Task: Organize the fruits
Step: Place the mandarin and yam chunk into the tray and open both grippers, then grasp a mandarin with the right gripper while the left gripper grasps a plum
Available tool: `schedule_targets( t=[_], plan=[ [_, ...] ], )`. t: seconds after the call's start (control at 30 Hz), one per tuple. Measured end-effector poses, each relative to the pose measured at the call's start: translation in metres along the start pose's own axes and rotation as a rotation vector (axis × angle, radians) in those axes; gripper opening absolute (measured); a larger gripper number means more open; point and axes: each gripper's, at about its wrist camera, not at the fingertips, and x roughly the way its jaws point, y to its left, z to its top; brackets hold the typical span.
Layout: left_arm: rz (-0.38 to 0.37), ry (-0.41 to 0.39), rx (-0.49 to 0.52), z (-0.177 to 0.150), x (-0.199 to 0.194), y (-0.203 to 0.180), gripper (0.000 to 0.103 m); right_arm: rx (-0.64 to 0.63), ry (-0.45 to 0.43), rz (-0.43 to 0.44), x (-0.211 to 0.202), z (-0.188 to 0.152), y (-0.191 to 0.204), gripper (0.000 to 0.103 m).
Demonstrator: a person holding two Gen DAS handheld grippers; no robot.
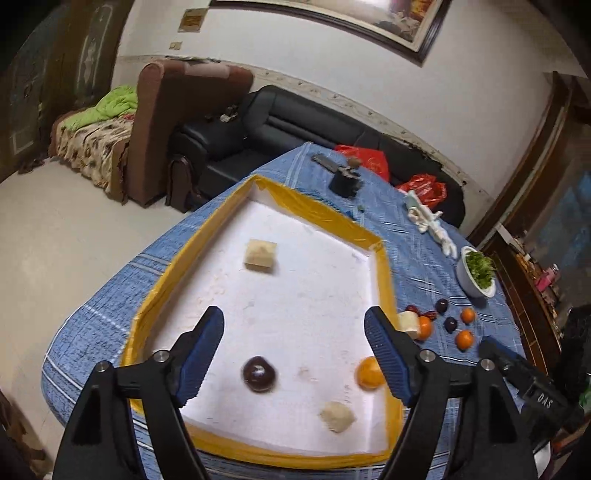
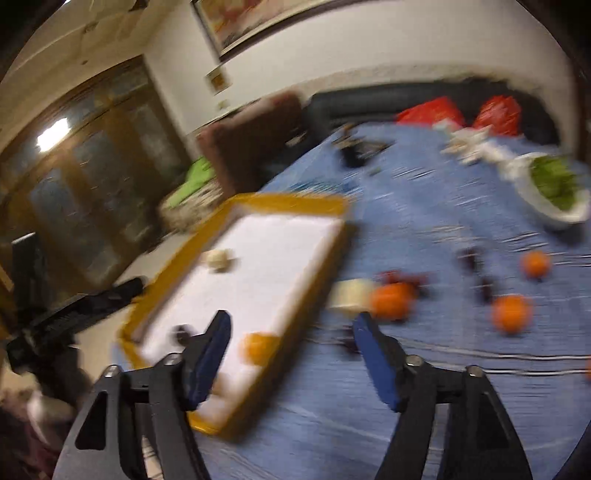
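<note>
While tilted downward, both claws point(image 1: 295, 354) point(image 2: 291, 354) gape empty over the tray point(image 1: 332, 214).

In my white tray point(image 1: 229, 236) with its yellow rim lie a dark plum point(image 1: 258, 373), an orange point(image 1: 369, 373) against the right wall, and two pale chunks point(image 1: 260, 255), one far, one near. Right of the tray, on the blue cloth point(image 1: 413, 236), more oranges point(image 1: 464, 339), plums point(image 1: 450, 324) and red dates point(image 1: 411, 308) sit loosely clustered.

Home living room, likely: black sofa point(image 1: 280, 122), brown armchair point(image 1: 177, 110), framed picture point(image 1: 332, 18).
</note>
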Motion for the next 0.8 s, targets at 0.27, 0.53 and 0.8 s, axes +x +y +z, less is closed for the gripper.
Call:
schedule_targets(
  t=[0.27,0.53,0.8],
  plan=[
    [-0.062,0.048,0.122,-0.011,0.015,-0.054,0.08,0.248,-0.029,-0.233,-0.066,-0.032,-0.134,0.094],
    [-0.116,0.116,0.264,-0.035,0.031,-0.113,0.08,0.248,0.04,-0.222,-0.042,-0.03,-0.147,0.088],
    [-0.14,0.147,0.362,-0.05,0.04,-0.147,0.079,0.148,0.097,-0.302,0.022,-0.003,-0.145,0.079]
  ],
)
